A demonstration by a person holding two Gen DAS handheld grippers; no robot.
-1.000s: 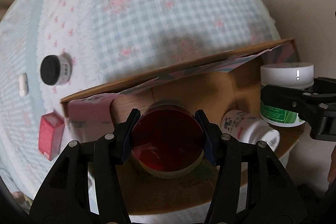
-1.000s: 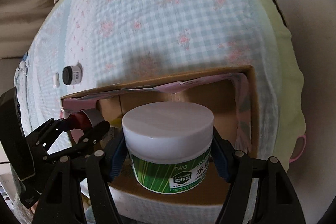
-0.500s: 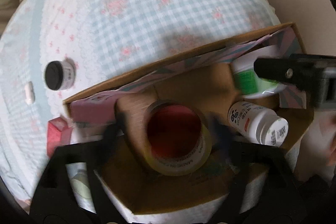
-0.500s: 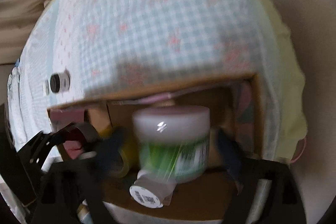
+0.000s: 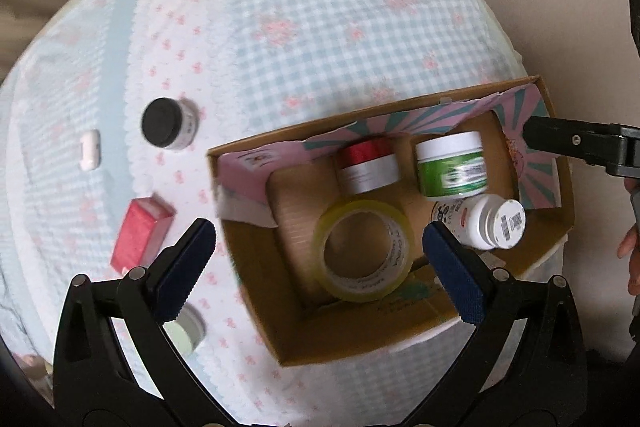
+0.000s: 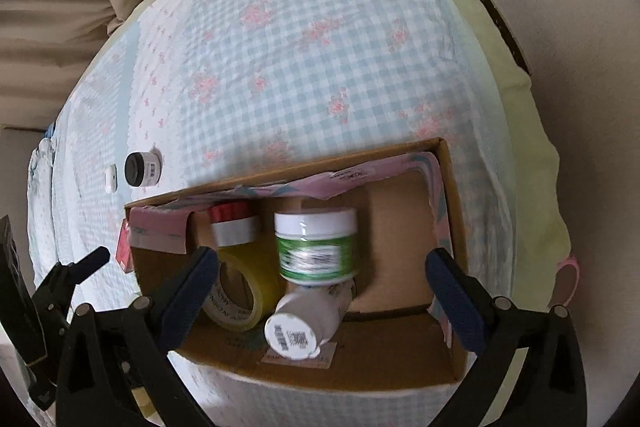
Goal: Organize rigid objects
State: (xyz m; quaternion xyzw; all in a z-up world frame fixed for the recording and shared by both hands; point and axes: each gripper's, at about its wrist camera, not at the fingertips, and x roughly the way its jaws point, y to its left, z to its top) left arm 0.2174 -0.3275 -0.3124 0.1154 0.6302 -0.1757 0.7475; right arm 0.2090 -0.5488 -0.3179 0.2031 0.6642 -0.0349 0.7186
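Observation:
A cardboard box (image 5: 256,267) (image 6: 456,187) sits on the checked bedspread. Inside stand a red-lidded jar (image 5: 368,167) (image 6: 234,223) and a green jar with a white lid (image 5: 452,167) (image 6: 316,247). A yellow tape roll (image 5: 364,251) (image 6: 240,291) and a white pill bottle (image 5: 488,223) (image 6: 304,323) lie in front of them. My left gripper (image 5: 320,247) is open and empty above the box's near left part. My right gripper (image 6: 320,275) is open and empty above the box; one of its arms shows in the left wrist view (image 5: 580,143).
On the bedspread left of the box lie a black-lidded jar (image 5: 168,123) (image 6: 142,169), a small white case (image 5: 90,151) (image 6: 111,178), a red carton (image 5: 140,231) (image 6: 125,253) and a pale round lid (image 5: 186,327). Beige cushions (image 6: 52,27) lie beyond the bed.
Both grippers opened and let go: the red-lidded jar and the green jar now stand in the box. Both grippers pulled back and up, away from the box.

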